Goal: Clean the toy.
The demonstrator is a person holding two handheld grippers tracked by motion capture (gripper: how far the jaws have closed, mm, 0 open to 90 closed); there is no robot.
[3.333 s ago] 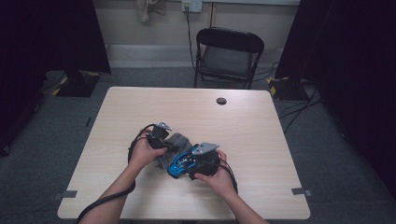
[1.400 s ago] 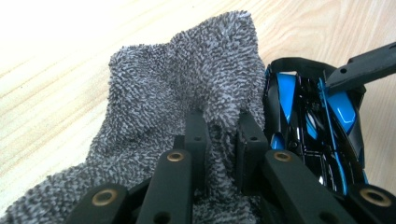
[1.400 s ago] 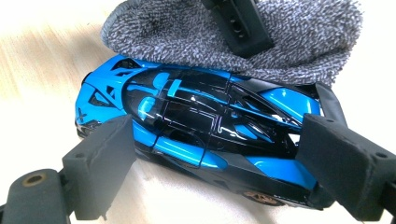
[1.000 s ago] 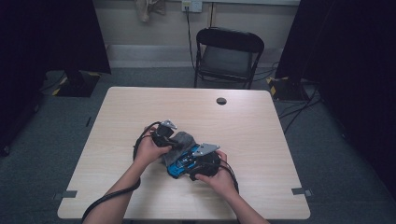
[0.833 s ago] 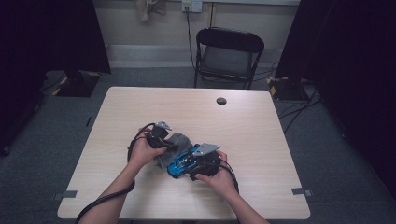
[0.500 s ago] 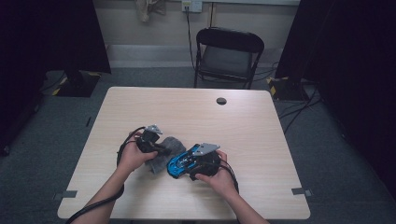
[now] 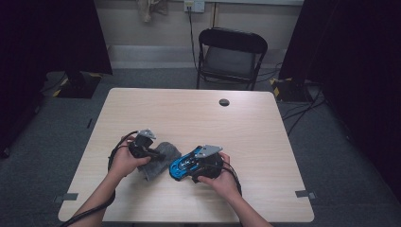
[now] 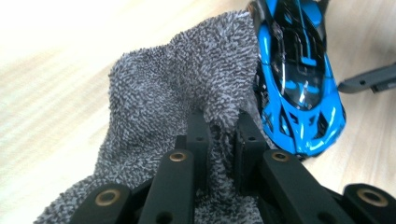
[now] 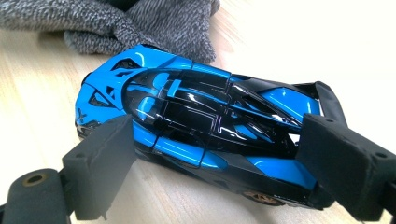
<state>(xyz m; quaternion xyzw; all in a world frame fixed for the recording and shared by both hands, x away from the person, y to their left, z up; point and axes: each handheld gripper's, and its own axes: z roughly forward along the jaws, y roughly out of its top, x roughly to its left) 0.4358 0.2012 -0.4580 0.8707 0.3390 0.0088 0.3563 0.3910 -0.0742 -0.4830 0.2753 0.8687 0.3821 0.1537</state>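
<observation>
We are pinching a fold of the grey cloth (image 8: 187, 88) in the closed jaws of the left gripper (image 8: 219, 140), whose pads are hiding the nipped part, while the cloth's near end is running off the bottom edge of the left gripper view. The right gripper (image 9: 215, 168) is clamping the blue toy car (image 9: 205, 116) across its body on the table (image 7: 265, 132), just beside the cloth, with 2 jaws covering part of each flank and its underside staying hidden
</observation>
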